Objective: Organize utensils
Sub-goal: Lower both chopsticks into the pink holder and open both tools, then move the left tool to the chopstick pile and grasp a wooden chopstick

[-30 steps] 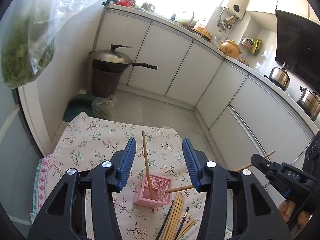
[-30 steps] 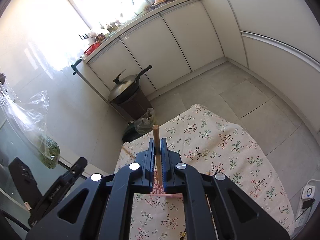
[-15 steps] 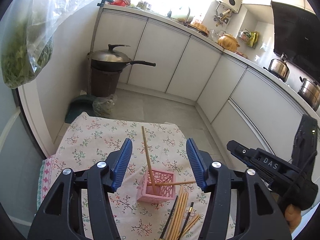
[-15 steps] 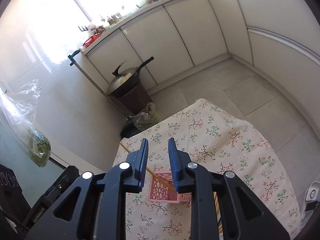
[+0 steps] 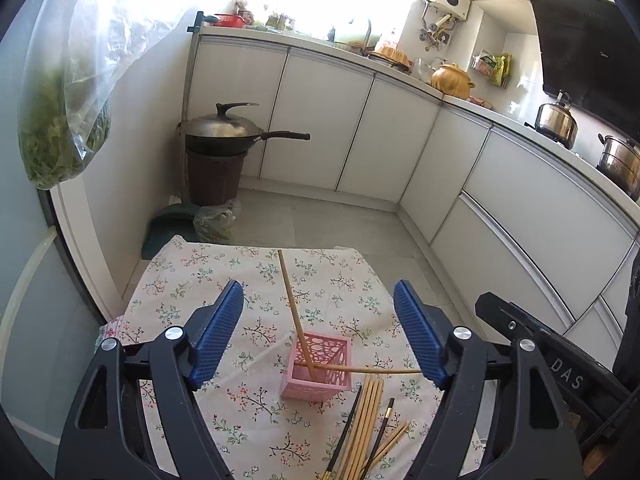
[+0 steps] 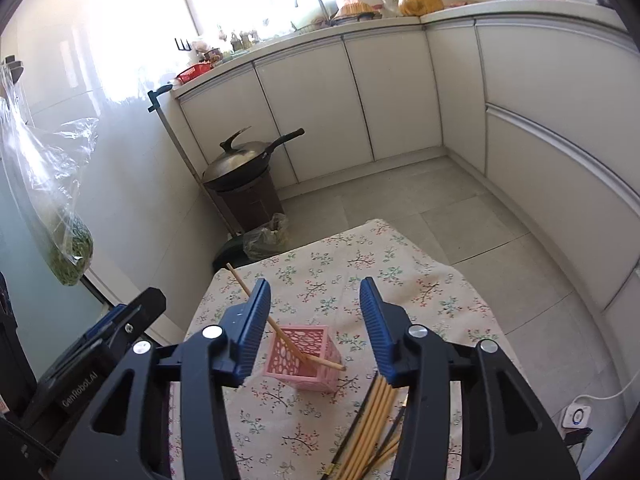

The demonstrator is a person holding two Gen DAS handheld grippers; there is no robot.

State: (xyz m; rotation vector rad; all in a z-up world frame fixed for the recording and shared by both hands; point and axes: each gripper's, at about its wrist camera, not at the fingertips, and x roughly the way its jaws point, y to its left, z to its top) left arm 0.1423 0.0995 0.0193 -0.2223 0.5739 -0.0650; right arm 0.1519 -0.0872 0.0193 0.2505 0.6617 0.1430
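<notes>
Left gripper (image 5: 318,334) spreads wider, nothing between its jaws; right gripper (image 6: 315,328) has just been opening too, empty. Two chopsticks (image 5: 291,308) lean in the pink holder (image 5: 318,374), while the loose bundle (image 5: 366,420) lies just right of it. They look light, stiff and slick, so a mid-shaft pinch seems best.

Both my wrist cameras look steeply down (from close above) at the same pink holder (image 5: 318,368) (image 6: 306,356) on the floral tablecloth (image 5: 192,284) (image 6: 400,276).
</notes>
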